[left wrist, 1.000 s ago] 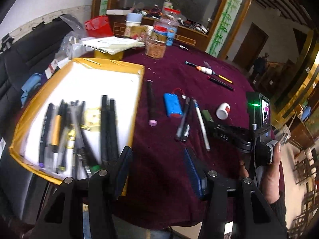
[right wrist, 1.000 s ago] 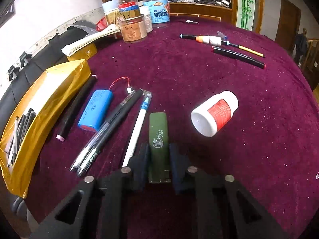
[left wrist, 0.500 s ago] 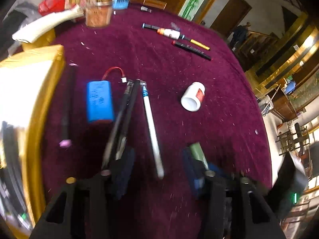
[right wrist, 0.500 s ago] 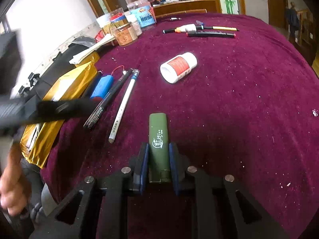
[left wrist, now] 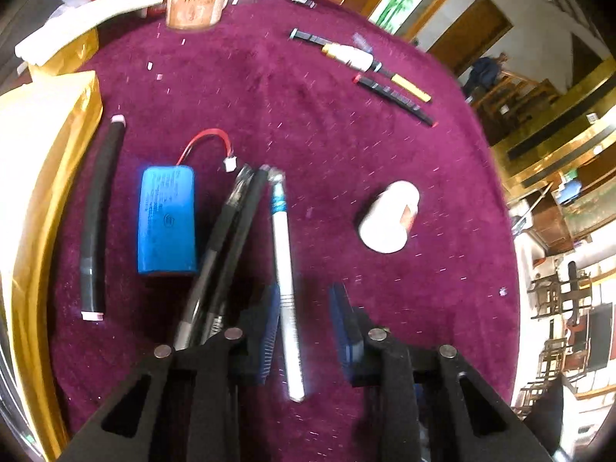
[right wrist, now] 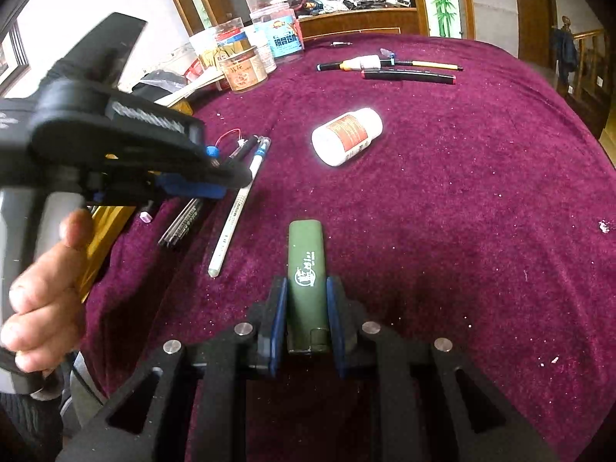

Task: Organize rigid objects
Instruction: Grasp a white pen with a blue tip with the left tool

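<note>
My left gripper (left wrist: 306,327) is open, its jaws either side of a white pen (left wrist: 285,285) that lies on the purple cloth. The pen also shows in the right wrist view (right wrist: 235,208), under the left gripper (right wrist: 200,181). Two dark pens (left wrist: 227,246) lie just left of it, then a blue battery pack (left wrist: 167,219) and a black tube (left wrist: 96,223). My right gripper (right wrist: 306,315) is shut on a green rectangular case (right wrist: 308,281), held above the cloth near the table's front.
A white bottle (right wrist: 346,134) lies on its side mid-table. Markers and a glue pen (right wrist: 389,67) lie farther back, with jars (right wrist: 246,69) at the back left. A gold-edged tray (left wrist: 42,192) lies at the left.
My left gripper swung from over the tray to the white pen and came down around it. My right gripper pulled back toward the table's front, still holding the green case.
</note>
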`<state>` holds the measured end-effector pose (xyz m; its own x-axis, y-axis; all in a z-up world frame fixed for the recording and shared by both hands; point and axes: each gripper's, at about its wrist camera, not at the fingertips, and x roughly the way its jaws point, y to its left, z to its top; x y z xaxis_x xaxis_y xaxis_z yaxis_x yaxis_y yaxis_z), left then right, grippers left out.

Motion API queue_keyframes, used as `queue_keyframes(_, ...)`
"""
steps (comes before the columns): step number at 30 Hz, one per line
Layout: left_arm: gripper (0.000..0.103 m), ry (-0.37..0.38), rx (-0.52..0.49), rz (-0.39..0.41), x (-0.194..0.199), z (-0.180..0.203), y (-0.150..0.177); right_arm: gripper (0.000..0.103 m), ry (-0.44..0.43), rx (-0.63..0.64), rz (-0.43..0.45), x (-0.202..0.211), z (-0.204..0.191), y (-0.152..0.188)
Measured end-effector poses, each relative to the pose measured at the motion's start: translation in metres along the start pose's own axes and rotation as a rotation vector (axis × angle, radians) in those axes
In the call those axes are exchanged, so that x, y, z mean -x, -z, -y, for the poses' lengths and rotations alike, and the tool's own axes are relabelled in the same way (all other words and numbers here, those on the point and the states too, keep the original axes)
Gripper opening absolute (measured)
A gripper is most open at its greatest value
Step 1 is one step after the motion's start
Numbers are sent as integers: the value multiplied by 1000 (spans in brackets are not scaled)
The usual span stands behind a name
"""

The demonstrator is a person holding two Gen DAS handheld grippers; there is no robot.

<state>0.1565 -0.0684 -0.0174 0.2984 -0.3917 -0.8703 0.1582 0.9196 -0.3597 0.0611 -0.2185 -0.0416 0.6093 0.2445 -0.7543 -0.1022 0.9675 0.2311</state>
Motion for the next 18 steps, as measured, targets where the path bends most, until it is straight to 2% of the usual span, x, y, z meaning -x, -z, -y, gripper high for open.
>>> queue_keyframes(2,27,-42,-24,-15,-4,5,-2,20,0,0,0,0,0,0)
queue_keyframes(6,26,-47,-16,-84,-23,0,-5,20,3,3,1,0,0,0)
queue_keyframes(12,26,-77,-47,-94,-29,9,-7,20,5,4,0,1,1,0)
queue_keyframes(13,23,-82,-51,-94,-28,9,-6,20,5,4,0,1,1,0)
queue_keyframes(15,10,-93,-55,-93,-26,9,0,20,7,6,1,1,1,0)
queue_keyframes(18,8,-42,-47,-113,-24,5,10,20,8,6,1,0,1,0)
